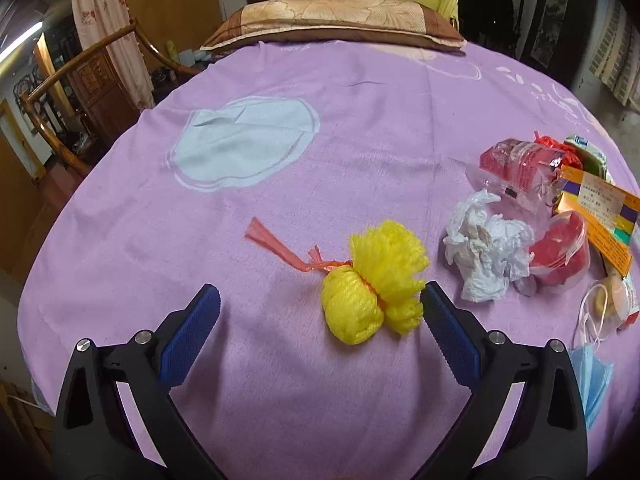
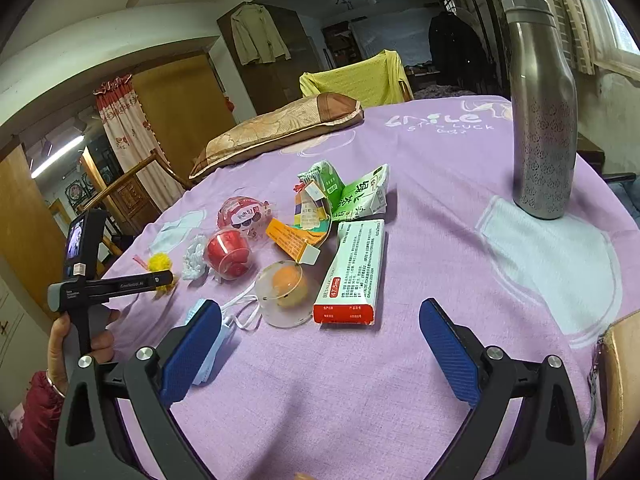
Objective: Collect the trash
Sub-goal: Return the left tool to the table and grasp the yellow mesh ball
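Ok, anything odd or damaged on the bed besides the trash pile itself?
Nothing spilled or broken. The steel flask stands upright on the sheet, apart from the litter; it does not look like trash. The green tea carton is torn open and crumpled. Both tongs are open and empty.

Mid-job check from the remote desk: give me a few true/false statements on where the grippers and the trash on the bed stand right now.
1. The left gripper is open, holding nothing. True.
2. The yellow foam net lies between its fingers, nearer its right finger. True.
3. The right gripper is shut on the medicine box. False: it is open, and the box lies on the purple sheet ahead of it.
4. The steel bottle lies on its side. False: it stands upright.
5. The crumpled white tissue sits right of the foam net in the left wrist view. True.
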Demonstrator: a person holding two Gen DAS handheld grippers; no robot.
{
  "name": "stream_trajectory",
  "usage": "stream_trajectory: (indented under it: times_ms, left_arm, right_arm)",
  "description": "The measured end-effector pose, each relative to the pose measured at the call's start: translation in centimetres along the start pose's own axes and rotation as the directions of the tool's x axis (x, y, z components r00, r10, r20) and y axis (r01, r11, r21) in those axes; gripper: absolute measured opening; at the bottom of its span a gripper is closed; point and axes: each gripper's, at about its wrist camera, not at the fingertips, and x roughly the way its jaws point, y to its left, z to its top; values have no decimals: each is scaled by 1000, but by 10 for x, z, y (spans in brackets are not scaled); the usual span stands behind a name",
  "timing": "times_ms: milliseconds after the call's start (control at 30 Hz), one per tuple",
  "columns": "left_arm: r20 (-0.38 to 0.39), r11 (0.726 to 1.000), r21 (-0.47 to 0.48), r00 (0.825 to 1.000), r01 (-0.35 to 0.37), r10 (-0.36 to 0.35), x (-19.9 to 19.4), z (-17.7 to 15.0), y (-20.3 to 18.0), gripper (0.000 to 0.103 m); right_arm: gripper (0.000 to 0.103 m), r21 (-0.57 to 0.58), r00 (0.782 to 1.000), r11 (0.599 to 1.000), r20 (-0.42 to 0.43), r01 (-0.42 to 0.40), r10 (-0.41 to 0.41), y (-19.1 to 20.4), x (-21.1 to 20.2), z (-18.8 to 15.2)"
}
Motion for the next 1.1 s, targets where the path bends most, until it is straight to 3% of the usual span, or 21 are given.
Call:
stream_trajectory:
  times_ms: [67, 233, 400, 500, 600, 667, 800, 967, 1100]
  left_arm:
    - [22, 1000, 1, 1000, 20, -20, -3, -1, 0, 90]
    - [50, 995, 19, 994, 96, -97, -9, -2, -1, 58]
    - [58, 989, 41, 988, 143, -145, -12, -2, -5, 59]
    - [42, 993, 42, 992, 113, -115, -7, 3, -9, 81]
    - [45, 995, 39, 994, 97, -99, -1, 11, -12, 83]
    - [12, 994, 27, 995, 102, -102, 7, 15, -12, 82]
    - [-9, 986, -2, 986, 164, -164, 12, 14, -6, 46]
    - [94, 970, -47, 968, 238, -233, -6, 9, 9, 45]
    - [125, 968, -44, 963, 248, -240, -14, 7, 10, 45]
  right_arm:
    - [98, 5, 1000, 1000, -1, -1, 1, -1, 0, 0]
    - [98, 3, 1000, 1000, -2, 5, -5, -1, 1, 0]
    - [98, 0, 1000, 1000, -11, 11, -11, 0, 3, 0]
    - [98, -1, 1000, 1000, -16, 11, -11, 1, 4, 1]
    - [98, -1, 1000, 1000, -18, 13, -13, 2, 4, 1]
    - [98, -1, 1000, 1000, -20, 15, -15, 2, 5, 1]
    - [98, -3, 999, 1000, -28, 25, -25, 4, 7, 1]
    - [98, -13, 998, 999, -40, 47, -47, 6, 11, 1]
    - [98, -48, 989, 991, -72, 126, -129, 12, 19, 2]
